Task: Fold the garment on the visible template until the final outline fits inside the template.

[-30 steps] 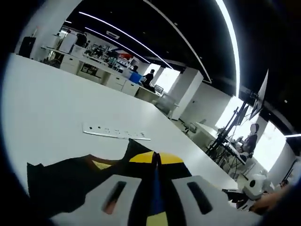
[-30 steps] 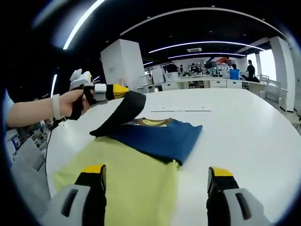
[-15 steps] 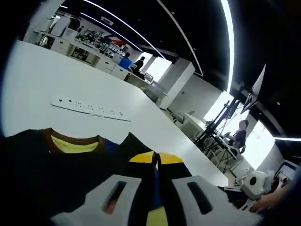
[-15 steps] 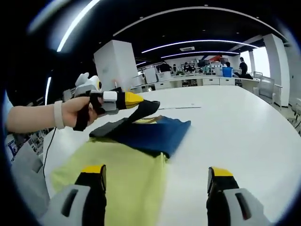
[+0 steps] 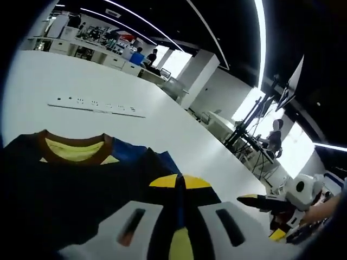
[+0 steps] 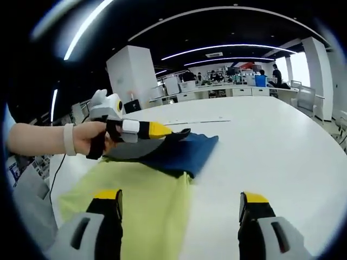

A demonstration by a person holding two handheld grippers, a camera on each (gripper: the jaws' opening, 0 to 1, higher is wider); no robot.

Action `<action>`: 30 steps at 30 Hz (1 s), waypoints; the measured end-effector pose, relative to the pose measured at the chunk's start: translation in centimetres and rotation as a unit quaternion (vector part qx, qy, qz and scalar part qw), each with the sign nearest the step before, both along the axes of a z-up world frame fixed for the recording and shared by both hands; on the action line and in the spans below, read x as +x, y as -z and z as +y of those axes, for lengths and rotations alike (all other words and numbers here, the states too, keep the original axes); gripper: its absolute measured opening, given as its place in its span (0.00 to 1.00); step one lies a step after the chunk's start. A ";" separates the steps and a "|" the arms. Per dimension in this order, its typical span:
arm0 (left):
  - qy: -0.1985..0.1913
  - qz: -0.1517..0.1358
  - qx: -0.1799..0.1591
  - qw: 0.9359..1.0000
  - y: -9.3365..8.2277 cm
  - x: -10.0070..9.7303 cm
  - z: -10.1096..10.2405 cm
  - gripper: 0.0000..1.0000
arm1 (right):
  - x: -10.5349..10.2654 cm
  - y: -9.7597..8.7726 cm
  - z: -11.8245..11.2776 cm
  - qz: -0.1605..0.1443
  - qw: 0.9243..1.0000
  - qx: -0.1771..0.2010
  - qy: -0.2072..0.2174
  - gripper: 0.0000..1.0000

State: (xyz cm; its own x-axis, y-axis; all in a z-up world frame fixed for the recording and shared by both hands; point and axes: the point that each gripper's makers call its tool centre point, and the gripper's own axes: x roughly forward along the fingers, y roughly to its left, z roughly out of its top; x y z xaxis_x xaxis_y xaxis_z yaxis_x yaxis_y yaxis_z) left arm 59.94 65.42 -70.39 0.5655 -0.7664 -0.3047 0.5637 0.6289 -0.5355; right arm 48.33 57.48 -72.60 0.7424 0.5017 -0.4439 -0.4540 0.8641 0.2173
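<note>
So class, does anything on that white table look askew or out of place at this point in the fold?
Nothing stands out. The left gripper is shut on a fold of the shirt, which lies flat on the table.

Yellow-and-blue garment (image 6: 162,179) lies partly folded on white table; brown collar (image 5: 73,157) showing.

Left claw (image 6: 172,131) reaching in low from the left side of the right gripper view, yellow-tipped jaws pressed together, gripped by a hand (image 6: 92,142) with a strap at the wrist. Right claw (image 6: 181,208) sitting with its jaws spread wide apart, holding nothing.
</note>
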 end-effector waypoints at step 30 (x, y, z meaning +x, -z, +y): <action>0.036 -0.082 0.114 0.989 -1.6 -2.0 6.6 0.99 | 0.4 -0.9 1.8 -0.009 0.999 -0.012 -0.033 0.90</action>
